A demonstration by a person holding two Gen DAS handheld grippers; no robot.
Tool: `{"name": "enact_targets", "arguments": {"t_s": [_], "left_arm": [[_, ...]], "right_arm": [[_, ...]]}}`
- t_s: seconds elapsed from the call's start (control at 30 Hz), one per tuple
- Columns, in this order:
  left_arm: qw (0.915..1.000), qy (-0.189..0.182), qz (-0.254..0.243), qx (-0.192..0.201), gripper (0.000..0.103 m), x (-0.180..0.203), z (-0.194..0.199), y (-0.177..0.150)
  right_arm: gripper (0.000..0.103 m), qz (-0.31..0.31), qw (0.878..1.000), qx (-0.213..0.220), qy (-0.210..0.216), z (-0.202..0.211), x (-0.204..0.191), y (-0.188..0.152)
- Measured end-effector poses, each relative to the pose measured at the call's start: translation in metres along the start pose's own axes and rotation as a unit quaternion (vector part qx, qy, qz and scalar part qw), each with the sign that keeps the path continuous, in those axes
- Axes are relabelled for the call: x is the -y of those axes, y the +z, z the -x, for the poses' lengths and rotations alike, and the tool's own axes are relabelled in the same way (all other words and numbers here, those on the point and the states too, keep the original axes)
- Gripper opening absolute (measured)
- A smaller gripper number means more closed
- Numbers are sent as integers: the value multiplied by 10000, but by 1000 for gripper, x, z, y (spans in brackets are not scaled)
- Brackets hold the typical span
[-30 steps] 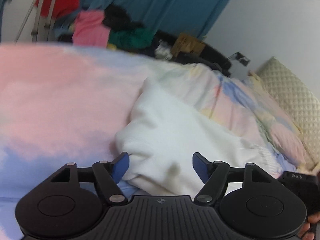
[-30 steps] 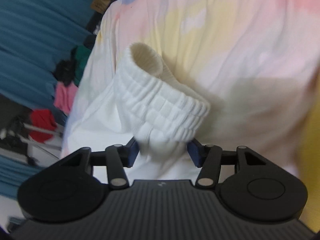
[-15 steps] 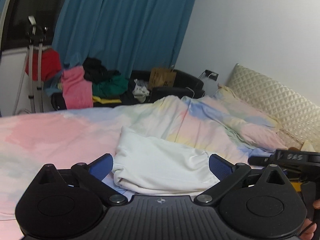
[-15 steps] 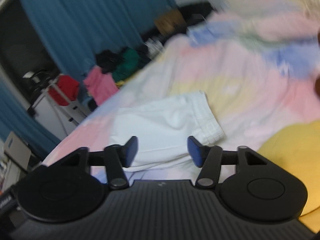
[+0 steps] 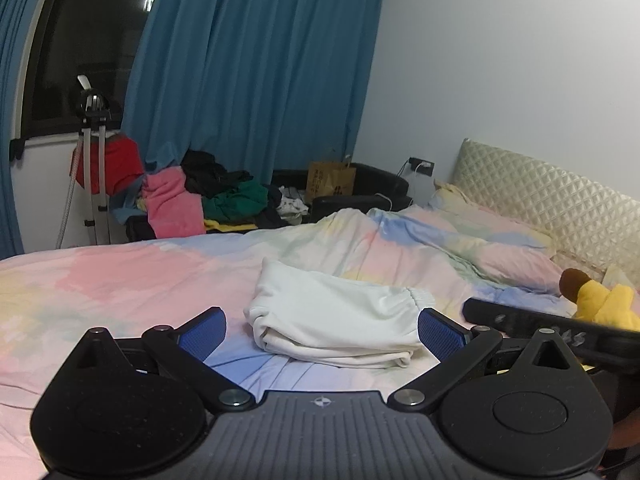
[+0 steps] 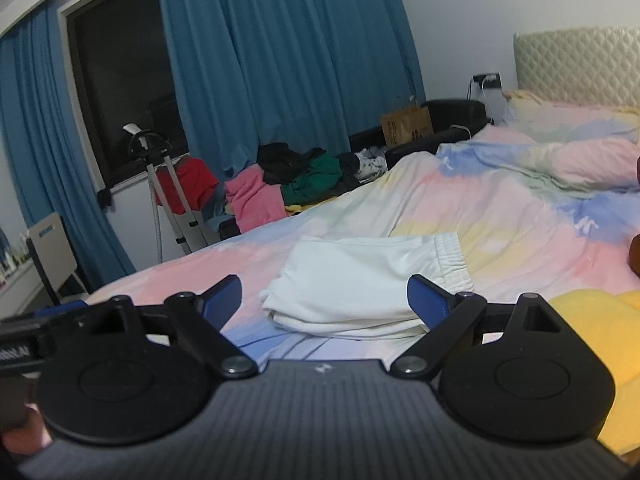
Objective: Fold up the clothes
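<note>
- white shorts (image 5: 336,320) sit folded on the pastel bed (image 5: 100,280), mid-scene
- left claw (image 5: 322,330) wide apart, holding nothing
- right claw (image 6: 324,300) same, near the shorts, not touching

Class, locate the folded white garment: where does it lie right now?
In both wrist views the folded white garment lies on the pastel bedspread, centred just beyond the open jaws, with the yellow plush toy to its right.
</note>
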State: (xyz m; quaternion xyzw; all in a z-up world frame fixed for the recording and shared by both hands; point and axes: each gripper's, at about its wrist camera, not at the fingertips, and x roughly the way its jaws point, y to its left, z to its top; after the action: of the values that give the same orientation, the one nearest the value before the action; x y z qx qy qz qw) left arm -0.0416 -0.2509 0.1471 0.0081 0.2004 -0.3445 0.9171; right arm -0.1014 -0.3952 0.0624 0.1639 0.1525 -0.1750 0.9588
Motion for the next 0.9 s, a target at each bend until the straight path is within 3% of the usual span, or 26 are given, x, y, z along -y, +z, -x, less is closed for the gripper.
{"name": "enact_targets", "arguments": {"t_s": [0.6, 0.9], "left_arm": [[9994, 214, -253, 120, 103, -12, 3, -42], [9990, 384, -204, 92, 103, -10, -4, -57]], "right_arm": [[91, 730, 9961, 296, -407, -6, -33, -66], [91, 851, 9938, 401, -599, -4, -40, -79]]}}
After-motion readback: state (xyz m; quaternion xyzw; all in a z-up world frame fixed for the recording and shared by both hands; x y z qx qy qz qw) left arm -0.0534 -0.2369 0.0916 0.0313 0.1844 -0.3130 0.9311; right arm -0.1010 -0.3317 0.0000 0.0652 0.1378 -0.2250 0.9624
